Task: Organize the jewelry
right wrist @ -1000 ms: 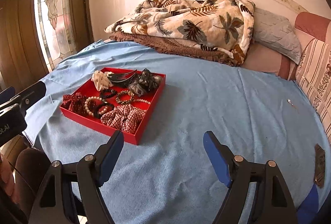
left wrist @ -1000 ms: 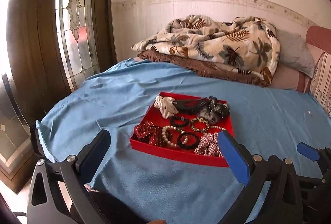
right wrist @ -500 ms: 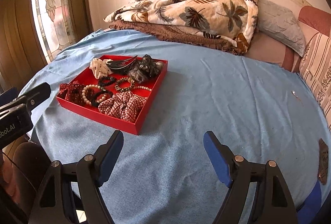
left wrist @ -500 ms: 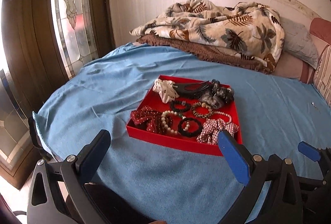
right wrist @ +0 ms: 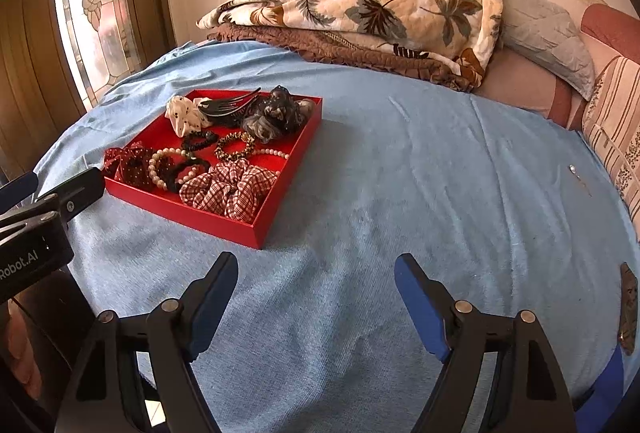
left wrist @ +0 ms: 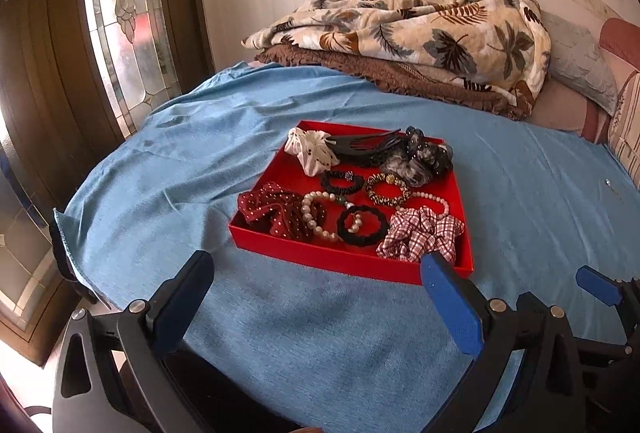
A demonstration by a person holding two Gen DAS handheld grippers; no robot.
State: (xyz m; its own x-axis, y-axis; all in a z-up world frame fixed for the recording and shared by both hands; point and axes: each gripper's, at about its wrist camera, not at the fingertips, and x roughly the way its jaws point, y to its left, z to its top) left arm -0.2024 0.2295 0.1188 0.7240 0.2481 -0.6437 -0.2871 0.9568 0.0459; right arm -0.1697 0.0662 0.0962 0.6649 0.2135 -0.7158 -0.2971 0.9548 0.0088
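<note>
My left hand-held gripper (right wrist: 24,233) reads "Robot.AI". Both it and my right hand-held gripper (right wrist: 316,297) gape wide, empty — the red tray (left wrist: 340,261) on the bed (right wrist: 420,193) holds scrunchies (left wrist: 420,233), bracelets (left wrist: 387,189), a claw clip (left wrist: 366,149).

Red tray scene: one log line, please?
red tray: full, on bed | left gripper: open, empty | right gripper: open, empty

The left gripper (left wrist: 318,299) hovers low with its blue-padded jaws spread wide and nothing between them. The right gripper (right wrist: 316,299) hovers just beside it, jaws likewise wide apart and empty.
</note>
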